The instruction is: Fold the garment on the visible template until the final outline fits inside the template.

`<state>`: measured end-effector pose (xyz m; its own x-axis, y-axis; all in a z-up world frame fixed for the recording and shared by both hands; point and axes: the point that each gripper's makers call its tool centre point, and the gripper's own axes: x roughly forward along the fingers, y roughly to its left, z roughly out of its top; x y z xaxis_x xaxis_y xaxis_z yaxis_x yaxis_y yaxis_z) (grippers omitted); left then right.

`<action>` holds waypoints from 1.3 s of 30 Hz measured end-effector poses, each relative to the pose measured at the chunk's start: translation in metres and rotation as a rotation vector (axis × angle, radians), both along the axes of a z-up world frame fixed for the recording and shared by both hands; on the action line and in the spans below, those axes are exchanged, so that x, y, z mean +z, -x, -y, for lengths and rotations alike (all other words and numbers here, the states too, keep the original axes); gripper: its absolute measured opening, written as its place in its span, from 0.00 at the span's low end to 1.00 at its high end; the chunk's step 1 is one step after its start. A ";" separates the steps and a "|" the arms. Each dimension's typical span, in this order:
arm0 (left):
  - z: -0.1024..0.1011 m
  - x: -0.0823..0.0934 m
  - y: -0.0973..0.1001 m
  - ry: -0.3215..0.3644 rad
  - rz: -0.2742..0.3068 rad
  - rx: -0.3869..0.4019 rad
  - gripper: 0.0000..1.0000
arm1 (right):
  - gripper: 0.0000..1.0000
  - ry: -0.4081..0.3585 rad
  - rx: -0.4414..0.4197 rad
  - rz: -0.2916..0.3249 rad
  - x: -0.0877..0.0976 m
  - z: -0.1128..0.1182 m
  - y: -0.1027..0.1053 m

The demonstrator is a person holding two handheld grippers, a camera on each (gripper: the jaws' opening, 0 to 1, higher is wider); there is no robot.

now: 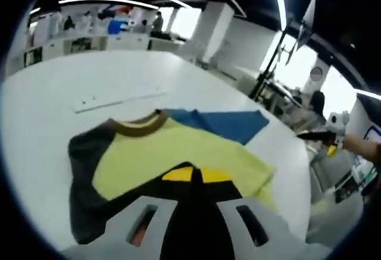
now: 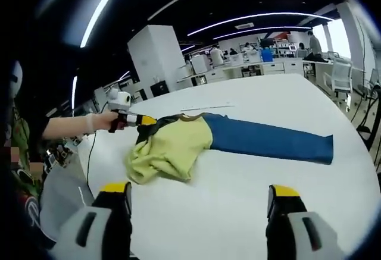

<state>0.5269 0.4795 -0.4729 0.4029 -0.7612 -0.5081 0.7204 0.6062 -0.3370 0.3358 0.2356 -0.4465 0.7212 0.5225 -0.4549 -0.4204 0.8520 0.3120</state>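
Left gripper, seen in the right gripper view at the garment's bunched yellow end, looks closed on its dark edge, though its jaws are partly hidden. On the white table the garment's long axis runs from that end out along the blue sleeve. Right gripper, jaws wide and empty, hangs well apart, facing the garment's side. A pale strip lies beyond the brown collar; whether it marks the template is unclear.
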 end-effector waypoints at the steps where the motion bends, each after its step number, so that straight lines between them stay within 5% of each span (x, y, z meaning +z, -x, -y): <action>1: 0.001 -0.005 0.000 -0.007 -0.011 -0.002 0.00 | 0.96 -0.001 -0.006 -0.003 -0.001 0.002 0.001; 10: 0.006 -0.021 0.001 -0.020 -0.043 -0.012 0.00 | 0.95 -0.005 -0.031 -0.021 -0.006 0.006 0.004; 18: 0.004 -0.018 0.005 -0.022 -0.021 -0.032 0.00 | 0.95 -0.011 -0.013 -0.011 -0.003 -0.005 -0.001; 29: 0.003 -0.004 0.010 -0.023 0.037 -0.057 0.28 | 0.95 -0.016 0.003 -0.005 -0.001 -0.012 -0.003; 39: -0.004 0.012 0.012 0.000 0.068 -0.053 0.35 | 0.96 -0.021 0.012 0.000 0.001 -0.017 -0.001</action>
